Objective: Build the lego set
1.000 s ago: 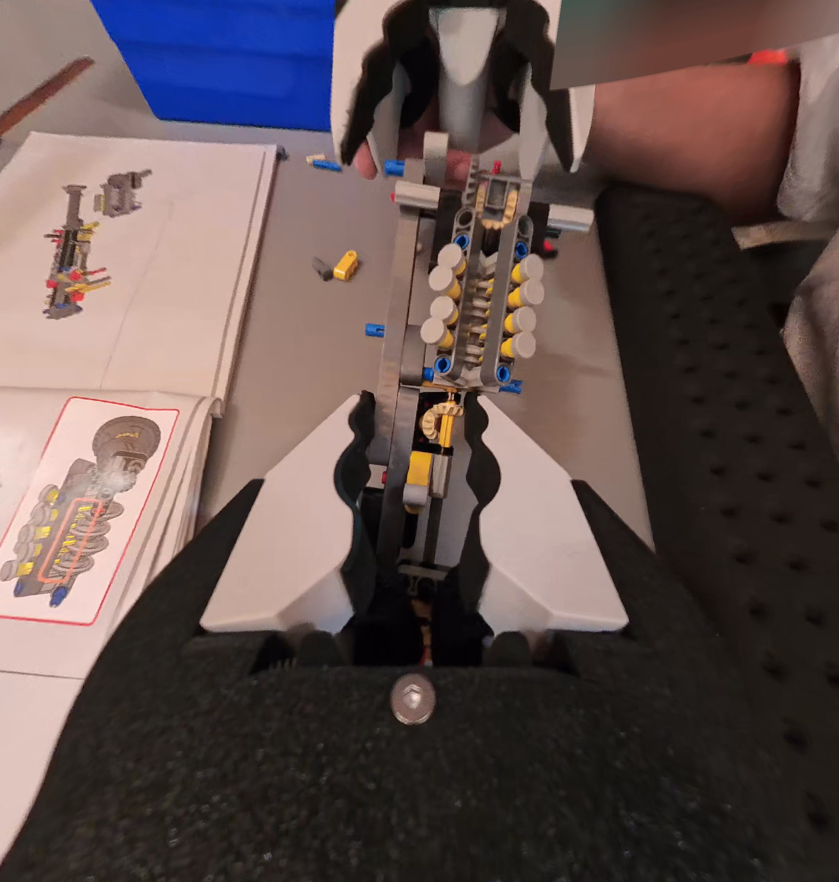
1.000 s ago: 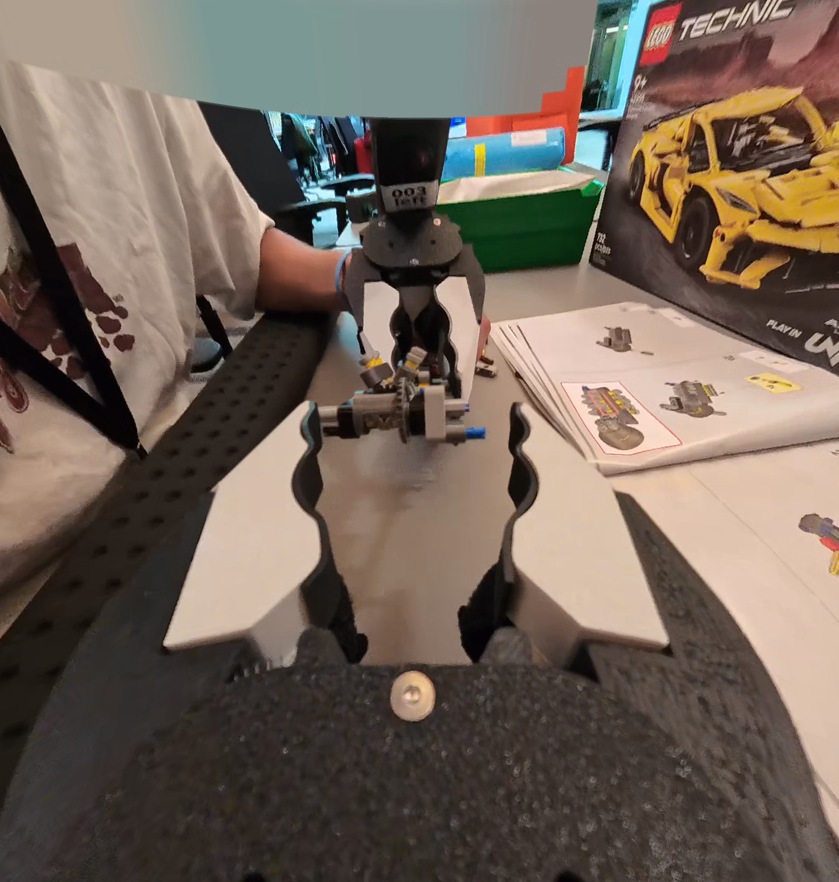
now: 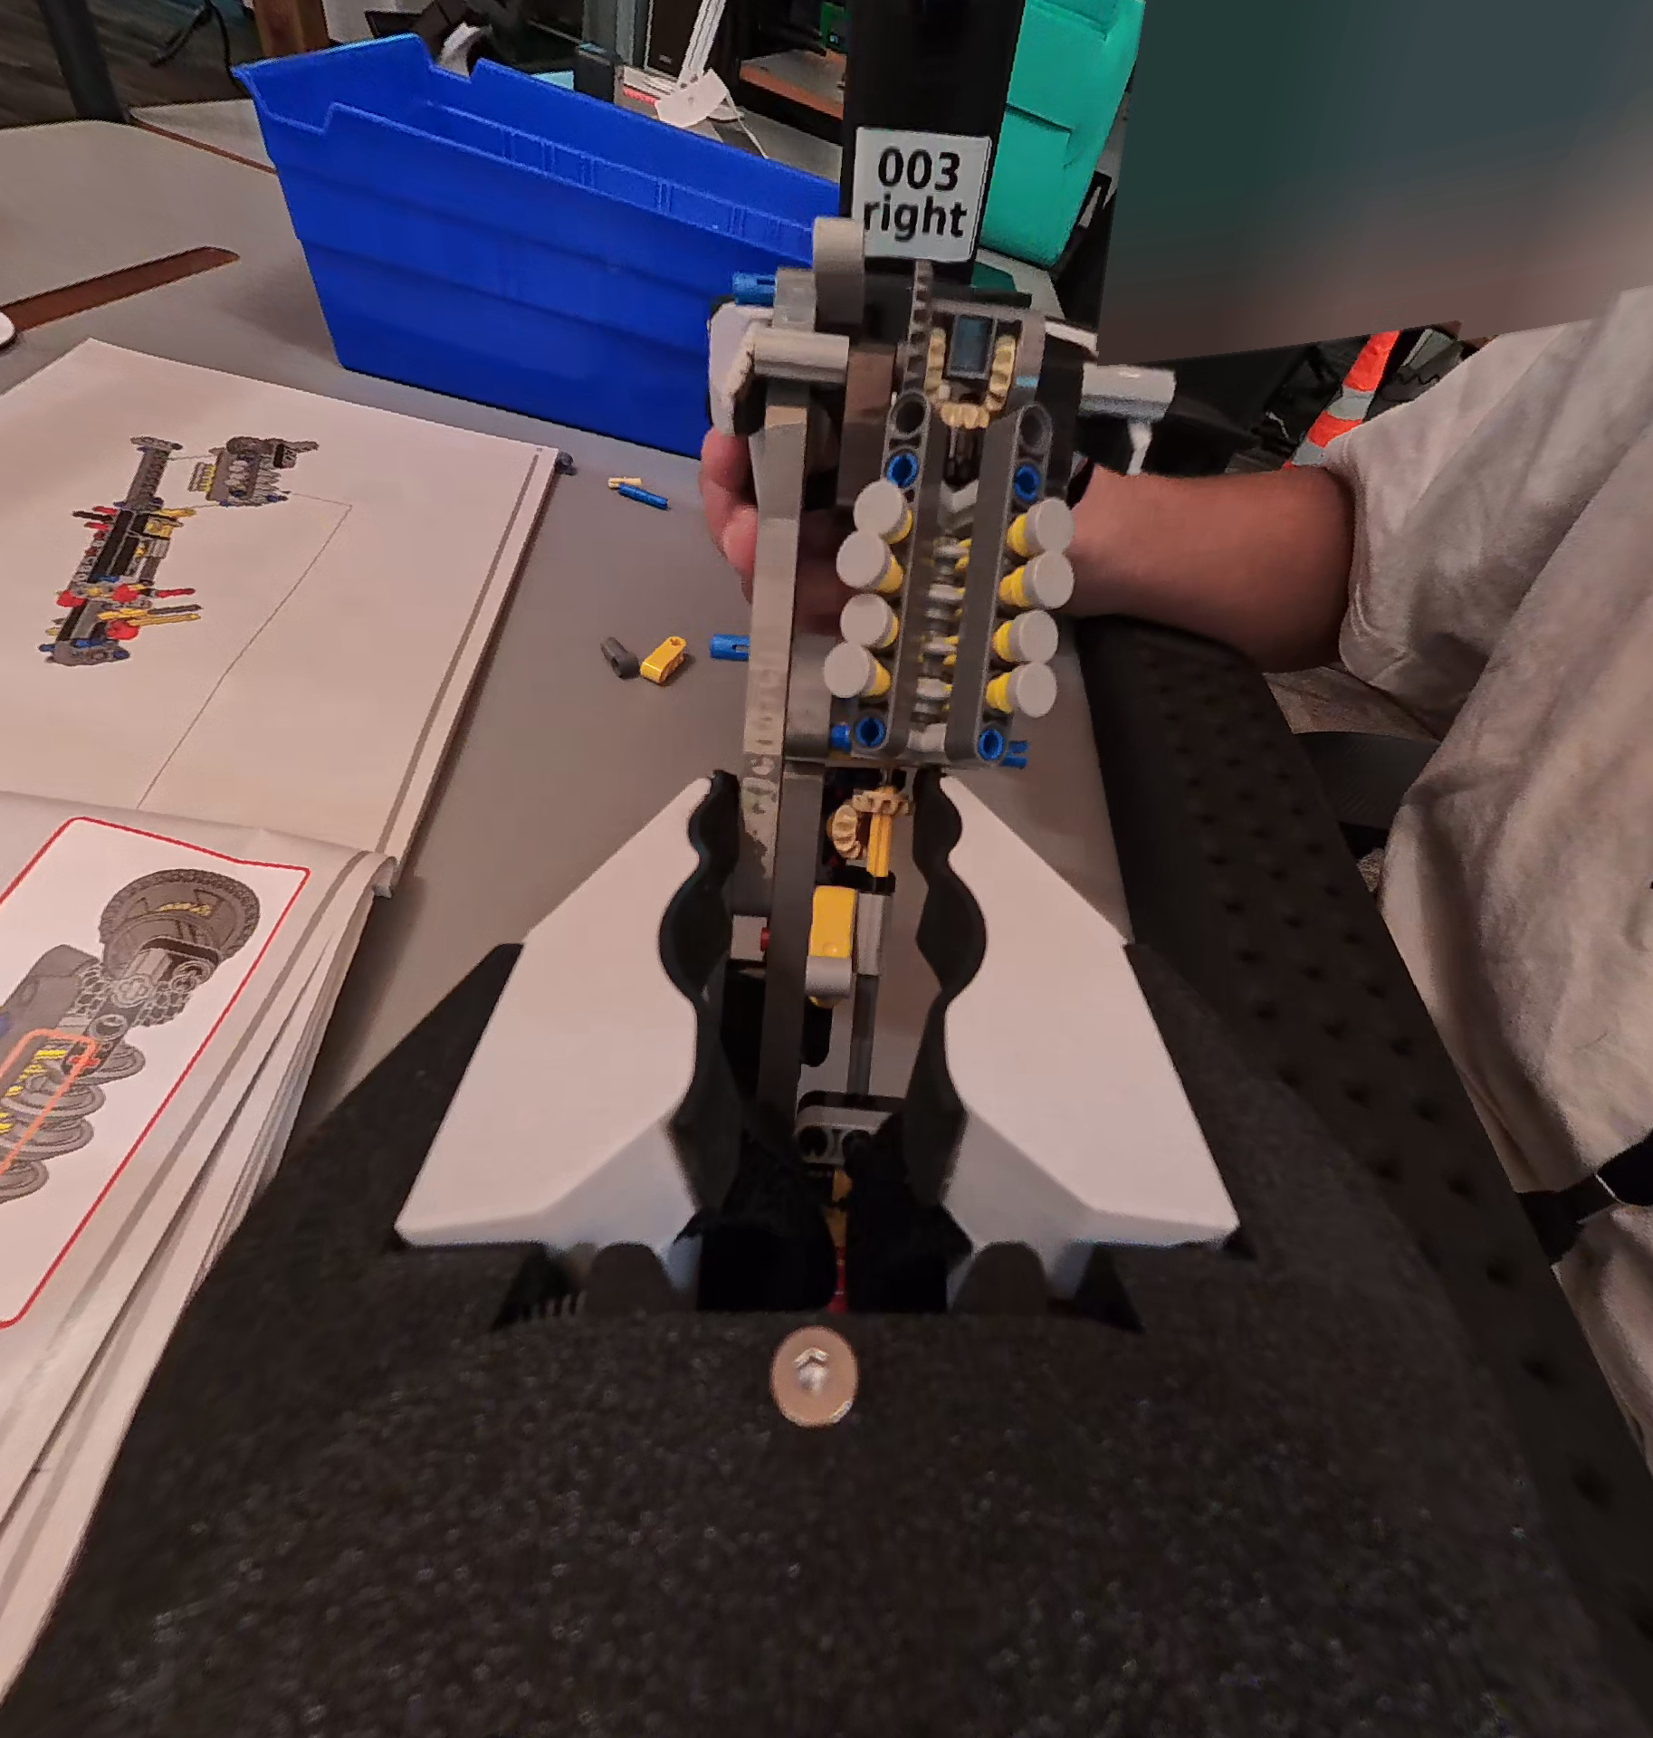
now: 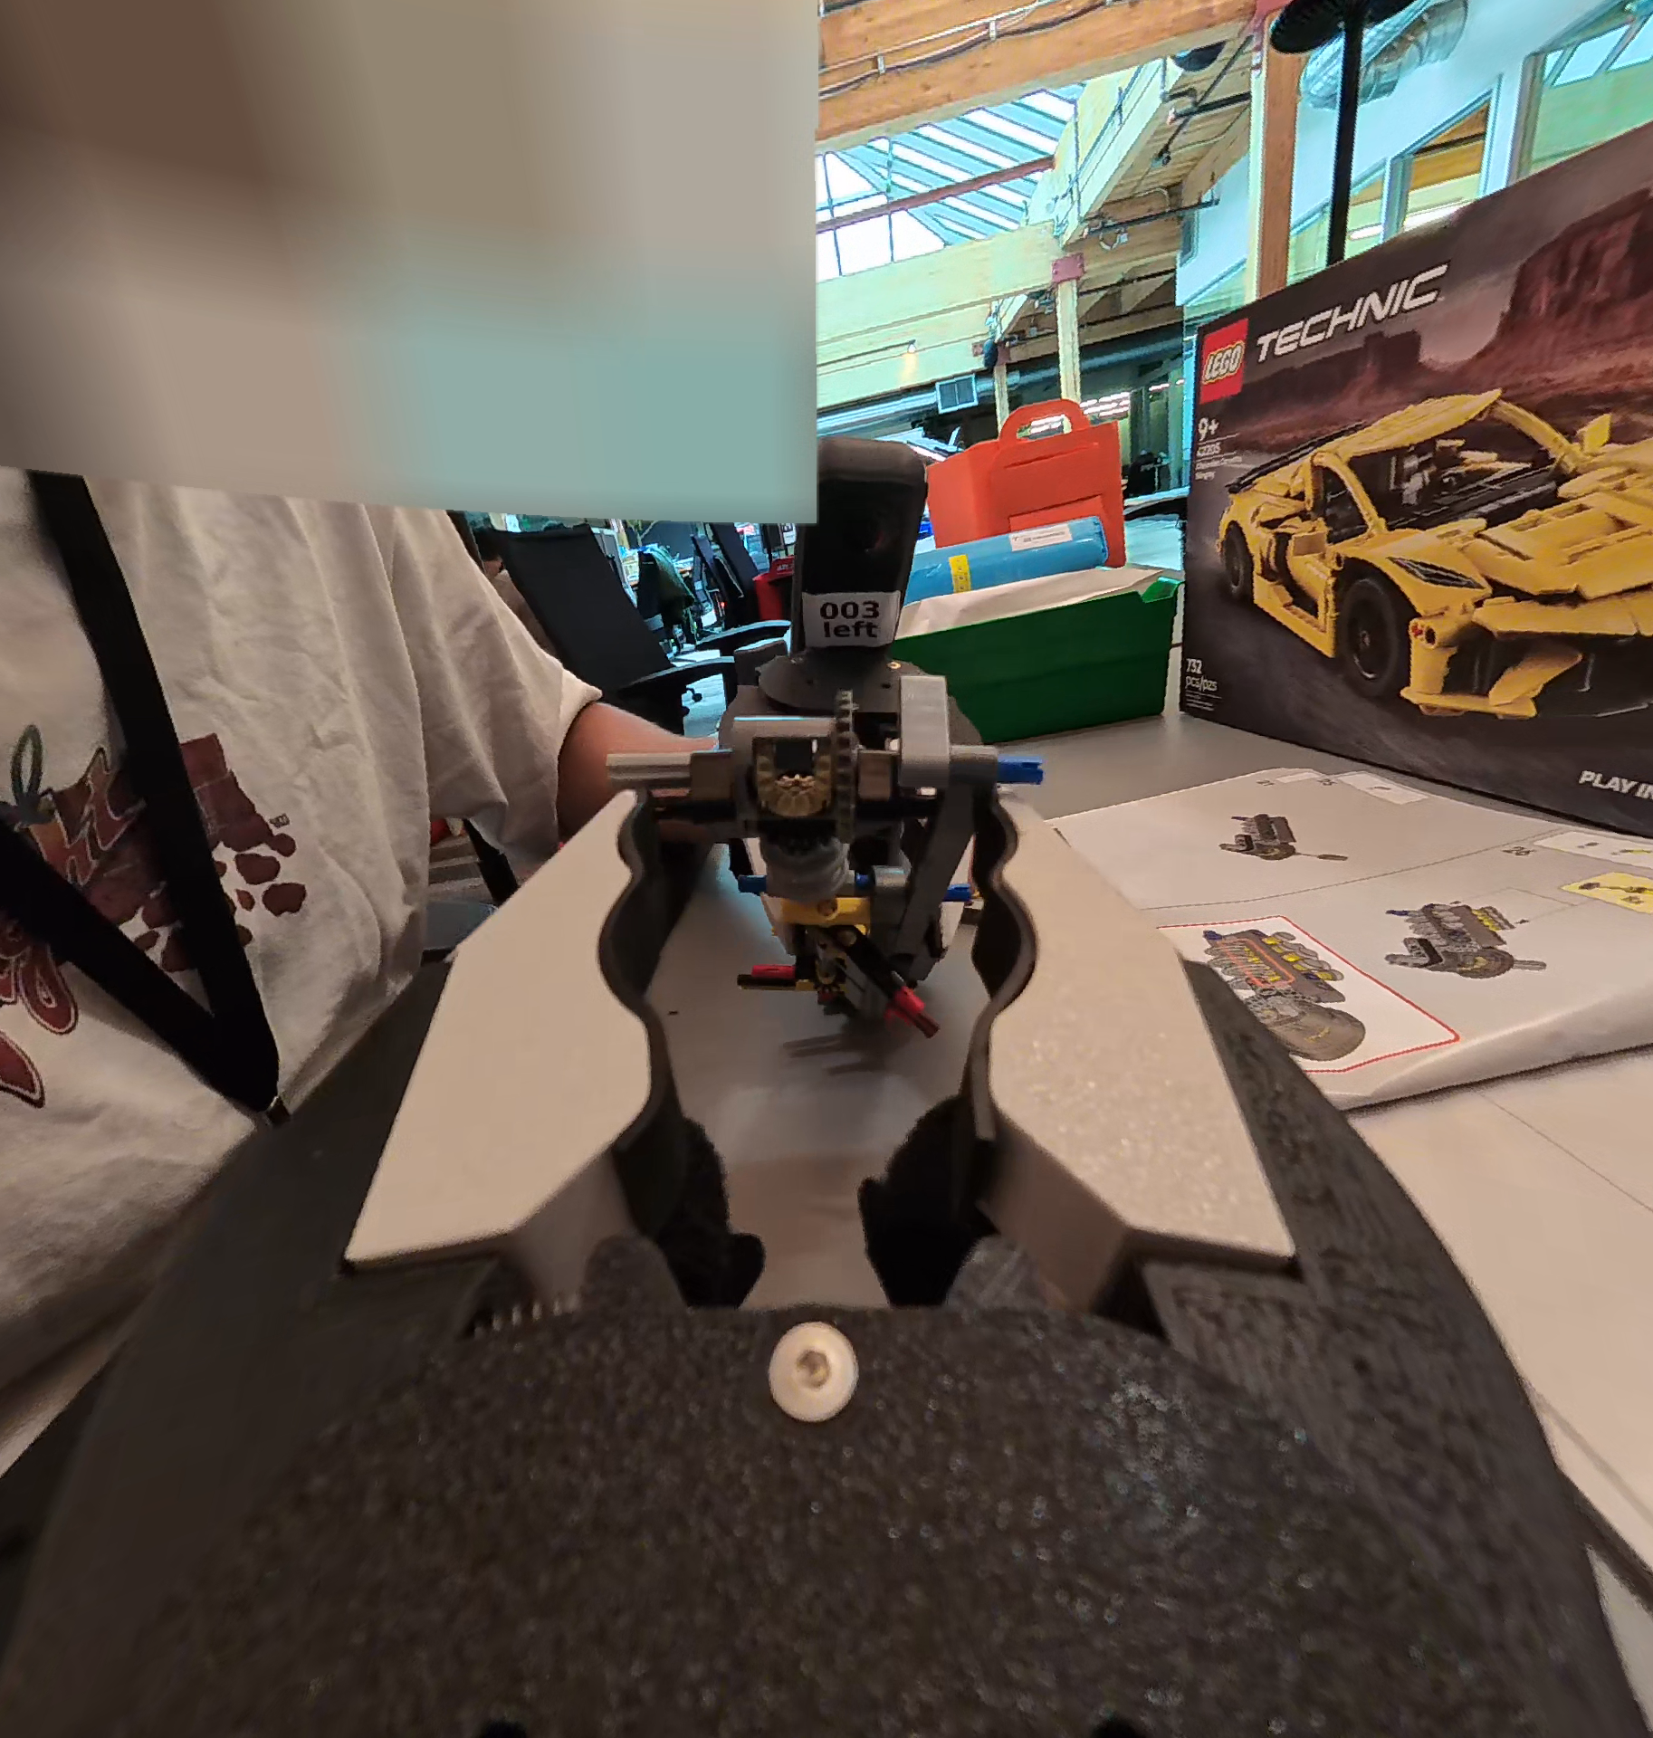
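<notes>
The lego assembly [image 3: 945, 583] is a long grey frame carrying an engine block with grey and yellow cylinders. My left gripper [image 3: 823, 799] is shut on its near end and holds it above the table. In the right wrist view the assembly's far end [image 4: 804, 781], with a gear and cross axle, sits between the tips of my right gripper [image 4: 809, 818]. The pads [image 4: 987, 846] lie against its sides. The right gripper's labelled black stem [image 3: 917, 85] rises behind the assembly.
Open instruction booklets [image 3: 240, 611] [image 4: 1368, 893] lie on the grey table. A blue bin [image 3: 522, 235] stands behind, with loose small pieces [image 3: 663, 658] near it. The set's box [image 4: 1462, 517] and a green bin [image 4: 1039, 658] stand at the back. A black perforated mat [image 3: 1274, 846] and the person are close by. One gripper's finger ends stand about 7 cm off the other's.
The right gripper has moved up to the assembly and its fingers now flank the far end, a little narrower than before. Both grippers and the assembly have tilted upward.
</notes>
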`<move>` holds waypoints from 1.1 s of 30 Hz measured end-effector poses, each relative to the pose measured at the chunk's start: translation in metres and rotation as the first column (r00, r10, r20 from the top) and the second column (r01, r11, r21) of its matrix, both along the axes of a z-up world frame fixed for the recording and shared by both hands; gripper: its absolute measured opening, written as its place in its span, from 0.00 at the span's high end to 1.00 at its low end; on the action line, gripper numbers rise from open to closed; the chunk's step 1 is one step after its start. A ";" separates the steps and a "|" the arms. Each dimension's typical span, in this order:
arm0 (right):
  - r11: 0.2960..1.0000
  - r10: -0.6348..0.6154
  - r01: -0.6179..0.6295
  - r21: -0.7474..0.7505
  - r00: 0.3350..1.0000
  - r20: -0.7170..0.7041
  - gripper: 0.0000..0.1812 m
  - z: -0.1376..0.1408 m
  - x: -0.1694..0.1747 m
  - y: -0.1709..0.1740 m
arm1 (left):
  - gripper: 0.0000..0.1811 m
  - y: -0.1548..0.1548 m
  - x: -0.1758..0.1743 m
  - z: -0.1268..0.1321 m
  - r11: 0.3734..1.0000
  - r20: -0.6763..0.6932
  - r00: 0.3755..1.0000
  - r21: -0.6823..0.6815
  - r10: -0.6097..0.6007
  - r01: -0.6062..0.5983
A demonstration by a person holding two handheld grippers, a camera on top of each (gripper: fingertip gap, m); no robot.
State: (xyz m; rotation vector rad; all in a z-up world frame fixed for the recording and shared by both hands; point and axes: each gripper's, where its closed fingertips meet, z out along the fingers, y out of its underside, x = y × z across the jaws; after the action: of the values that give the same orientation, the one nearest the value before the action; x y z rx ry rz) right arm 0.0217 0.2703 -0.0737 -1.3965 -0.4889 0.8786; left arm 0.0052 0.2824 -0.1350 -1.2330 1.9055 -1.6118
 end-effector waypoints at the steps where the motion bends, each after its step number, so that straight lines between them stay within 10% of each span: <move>1: 1.000 0.000 0.000 -0.004 1.000 -0.002 0.63 0.000 0.000 0.000 | 0.80 0.000 0.000 0.000 1.000 -0.001 1.000 0.001 0.001 -0.001; 17: 0.994 -0.050 0.043 -0.102 0.996 -0.068 0.66 -0.007 0.020 0.011 | 0.80 0.028 0.012 -0.001 0.941 0.103 0.976 0.263 0.191 -0.212; 25: 0.896 -0.039 -0.133 -0.424 0.927 -0.373 0.72 -0.007 0.032 0.021 | 0.80 0.052 0.020 -0.016 0.708 0.220 0.923 0.592 0.317 -0.384; 33: 0.805 -0.136 0.018 -0.593 0.979 -0.154 0.85 -0.045 0.036 0.024 | 0.80 0.043 0.021 -0.030 0.616 0.202 0.926 0.698 0.320 -0.365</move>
State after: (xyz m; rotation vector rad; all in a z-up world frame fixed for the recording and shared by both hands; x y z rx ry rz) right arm 0.0581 0.2947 -0.1186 -1.8581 0.0076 1.1419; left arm 0.0261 0.3258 -0.1655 -1.0665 1.8257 -0.5539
